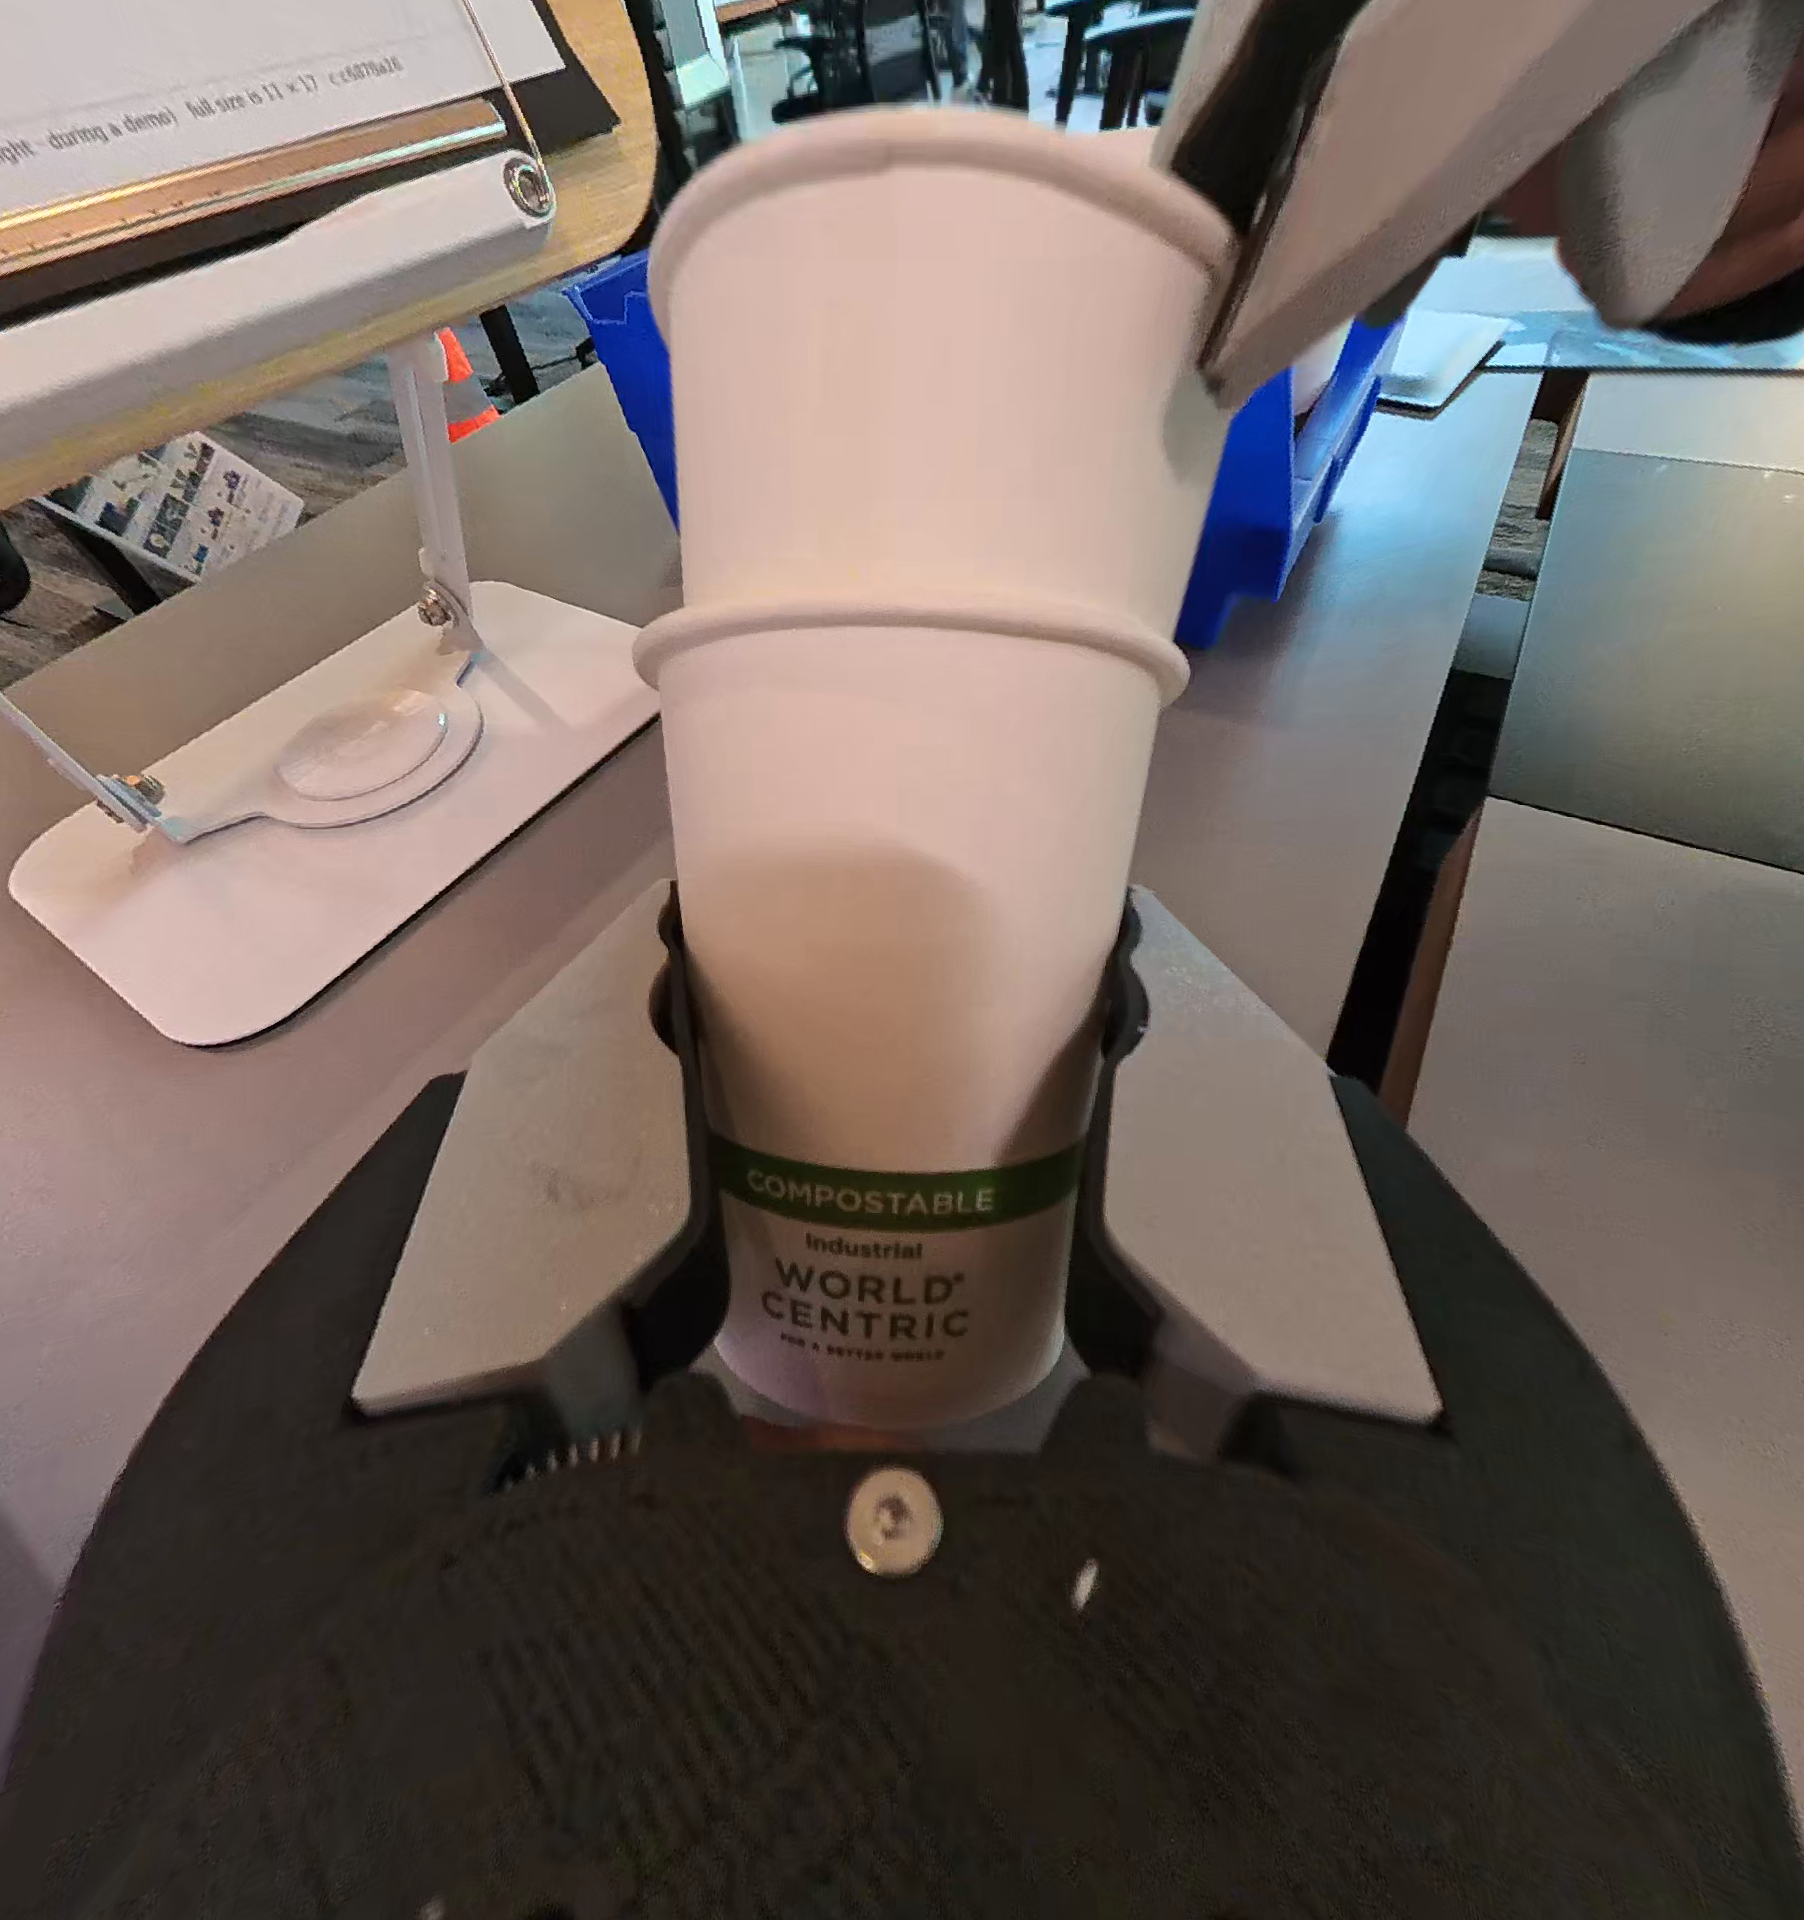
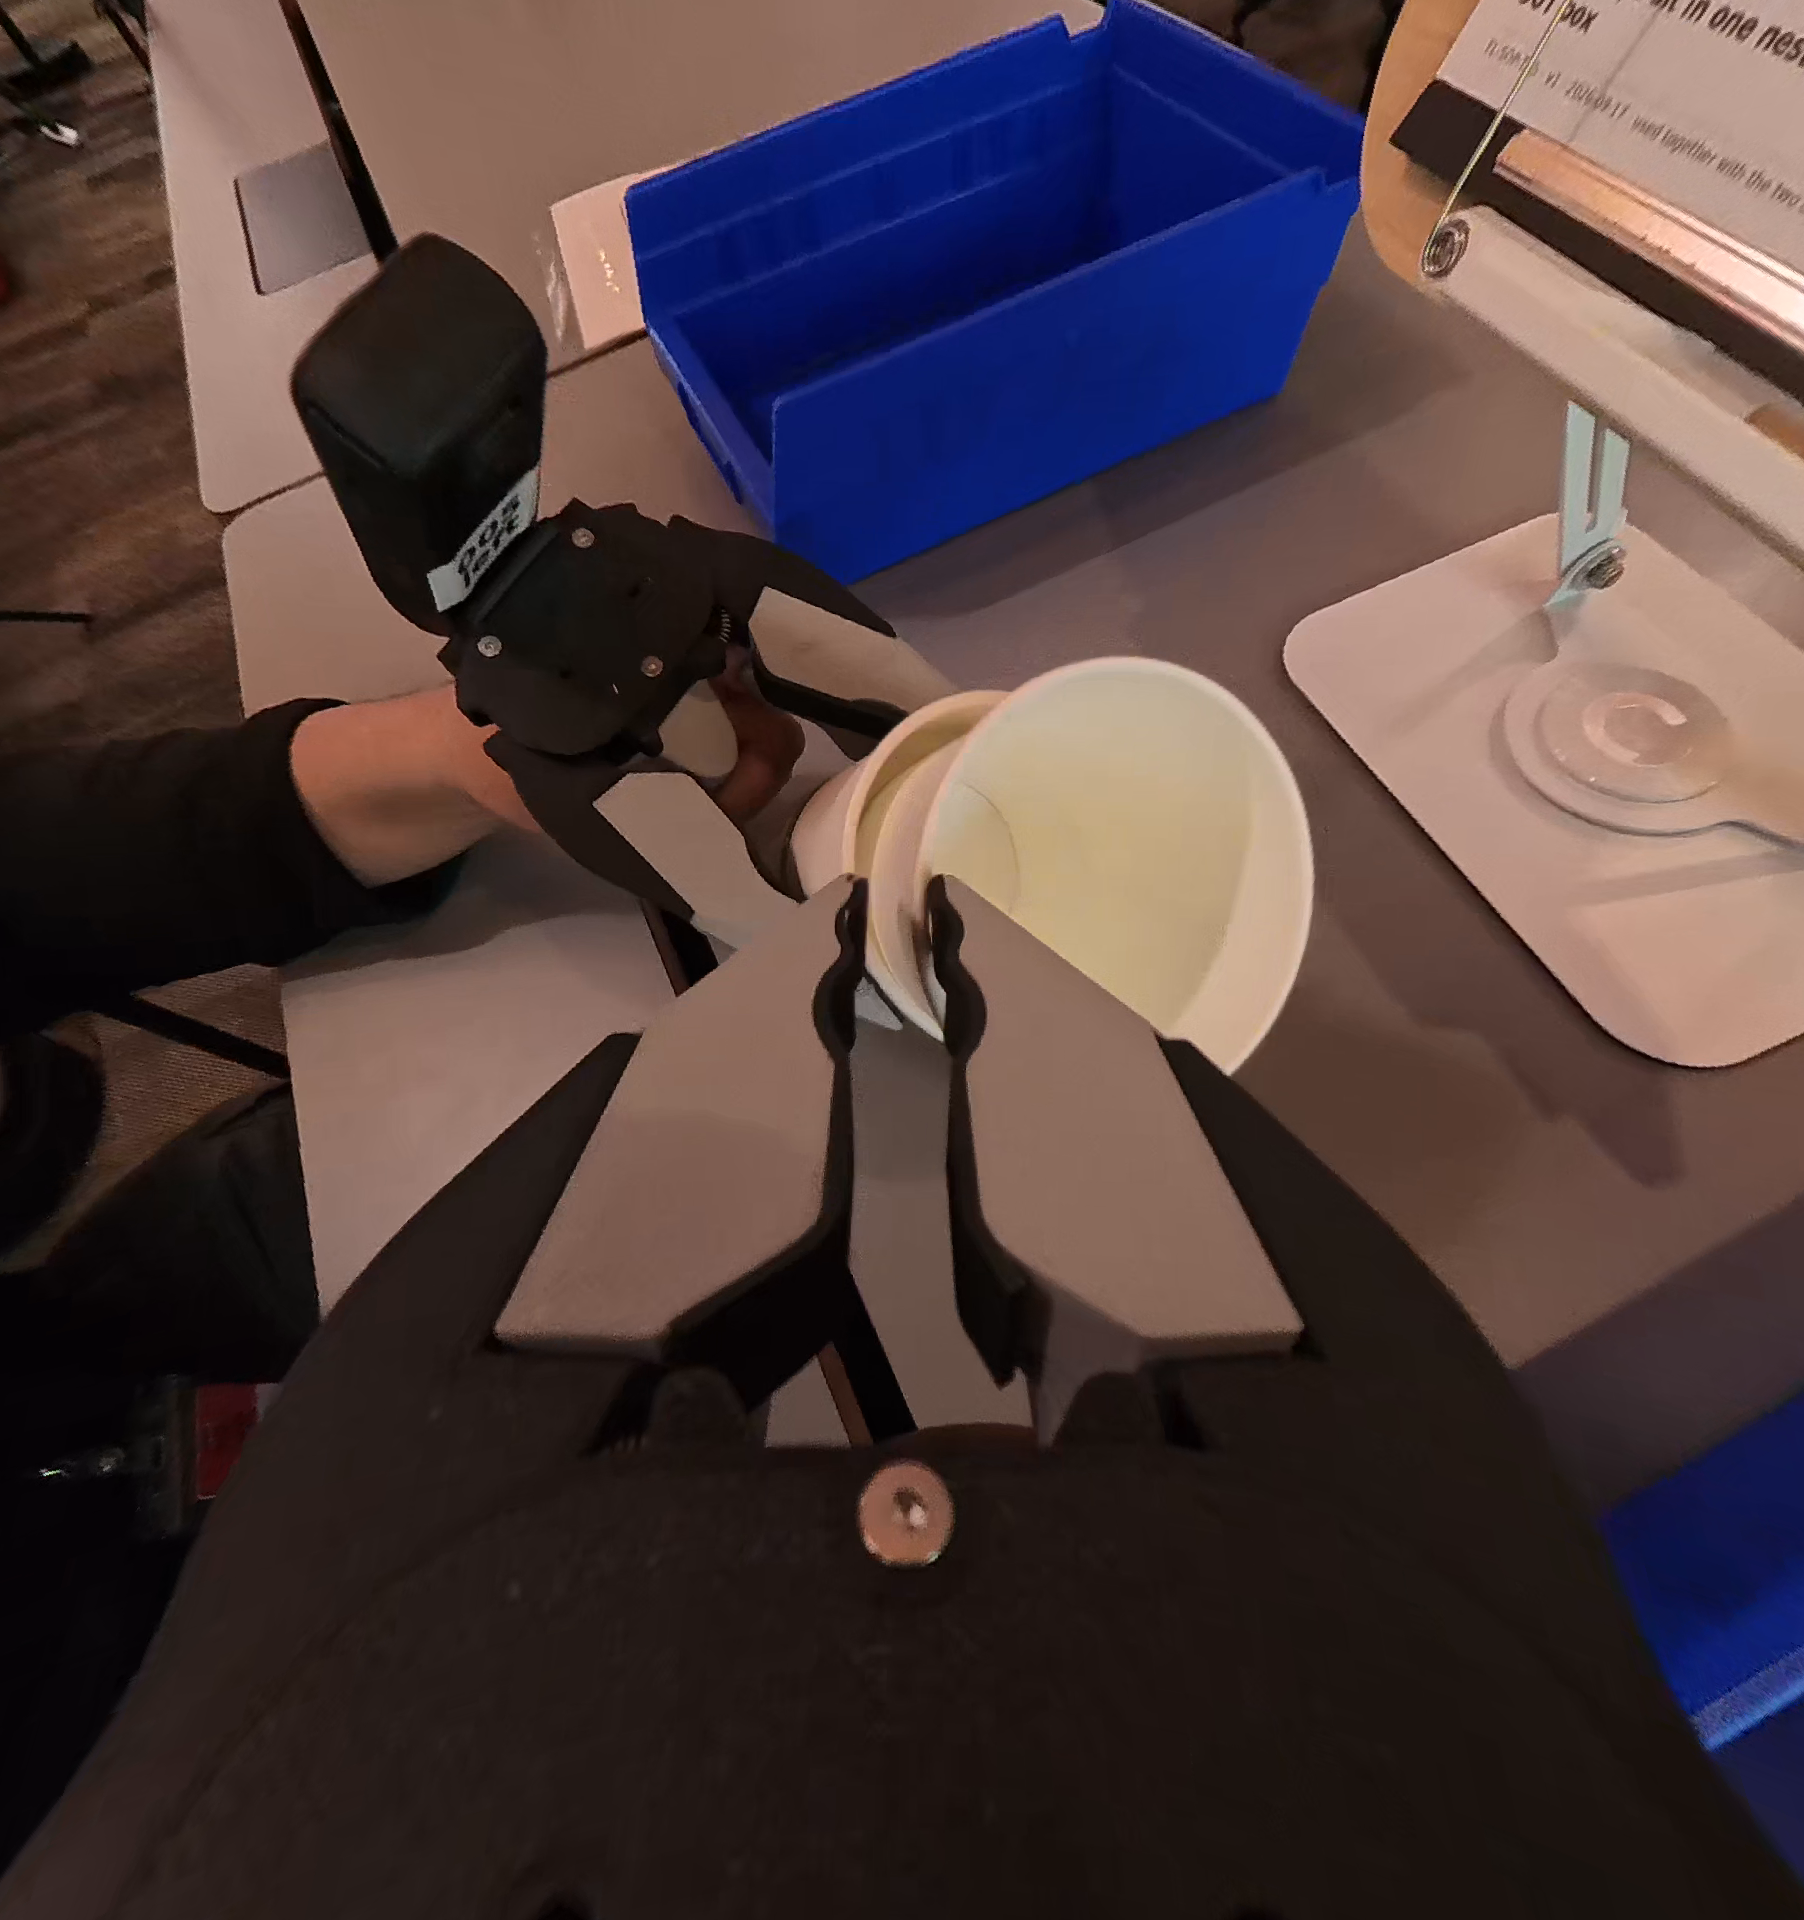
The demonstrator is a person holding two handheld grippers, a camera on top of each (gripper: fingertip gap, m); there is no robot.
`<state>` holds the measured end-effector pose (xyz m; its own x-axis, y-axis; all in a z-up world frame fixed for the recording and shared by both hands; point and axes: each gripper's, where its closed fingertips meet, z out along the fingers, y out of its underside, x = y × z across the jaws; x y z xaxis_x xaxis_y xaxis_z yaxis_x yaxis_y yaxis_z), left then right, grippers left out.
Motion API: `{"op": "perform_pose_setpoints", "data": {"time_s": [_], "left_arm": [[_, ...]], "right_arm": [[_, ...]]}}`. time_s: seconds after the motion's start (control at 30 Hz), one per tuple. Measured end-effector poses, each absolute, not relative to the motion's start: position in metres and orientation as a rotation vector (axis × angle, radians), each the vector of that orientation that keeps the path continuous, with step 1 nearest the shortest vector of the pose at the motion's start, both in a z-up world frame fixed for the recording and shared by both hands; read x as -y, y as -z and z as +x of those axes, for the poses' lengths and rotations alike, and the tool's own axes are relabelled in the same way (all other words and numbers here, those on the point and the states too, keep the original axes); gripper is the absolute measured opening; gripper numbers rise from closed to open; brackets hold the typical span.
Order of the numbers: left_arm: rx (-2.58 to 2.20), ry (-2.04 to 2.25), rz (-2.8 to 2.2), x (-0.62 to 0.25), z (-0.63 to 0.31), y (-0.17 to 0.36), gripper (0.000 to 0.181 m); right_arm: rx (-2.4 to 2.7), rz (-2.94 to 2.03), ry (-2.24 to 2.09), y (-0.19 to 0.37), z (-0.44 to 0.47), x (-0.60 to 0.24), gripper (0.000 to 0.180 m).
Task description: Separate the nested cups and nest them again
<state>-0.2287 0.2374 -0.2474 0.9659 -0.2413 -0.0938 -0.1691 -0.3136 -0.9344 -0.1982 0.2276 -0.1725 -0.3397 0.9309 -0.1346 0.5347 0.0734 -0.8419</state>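
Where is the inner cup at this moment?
The inner cup sits partly inside the outer cup, which the left tongs hold above the table; the right tongs pinch its rim.

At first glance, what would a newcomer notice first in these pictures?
Two white paper cups, the inner cup partly out of the outer cup, held in mid-air above the grey table. The left gripper clamps the outer cup's base; the right gripper pinches the inner cup's rim. Behind stands an empty blue bin.

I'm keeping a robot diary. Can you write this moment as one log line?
left gripper: shut on outer white paper cup | right gripper: pinching rim of inner white paper cup | cups: partly nested, above grey table
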Motion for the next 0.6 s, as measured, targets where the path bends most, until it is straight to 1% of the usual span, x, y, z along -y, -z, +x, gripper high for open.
{"op": "perform_pose_setpoints", "data": {"time_s": [0.07,0.1,0.33,0.43,0.6], "left_arm": [[-0.296,0.082,-1.896,-0.237,-0.229,0.247,0.079],[-0.295,0.083,-1.896,-0.237,-0.229,0.247,0.079],[-0.304,0.087,-1.885,-0.237,-0.228,0.245,0.080],[-0.283,0.101,-1.902,-0.237,-0.231,0.250,0.081],[-0.236,0.075,-1.898,-0.237,-0.242,0.248,0.081]], "right_arm": [[1.921,-1.456,-1.178,0.178,-0.200,-0.228,0.008],[1.925,-1.451,-1.182,0.179,-0.201,-0.228,0.002],[1.924,-1.454,-1.225,0.174,-0.201,-0.226,0.000],[1.883,-1.414,-1.203,0.152,-0.192,-0.233,0.000],[1.754,-1.363,-1.136,0.099,-0.163,-0.265,0.000]]}}
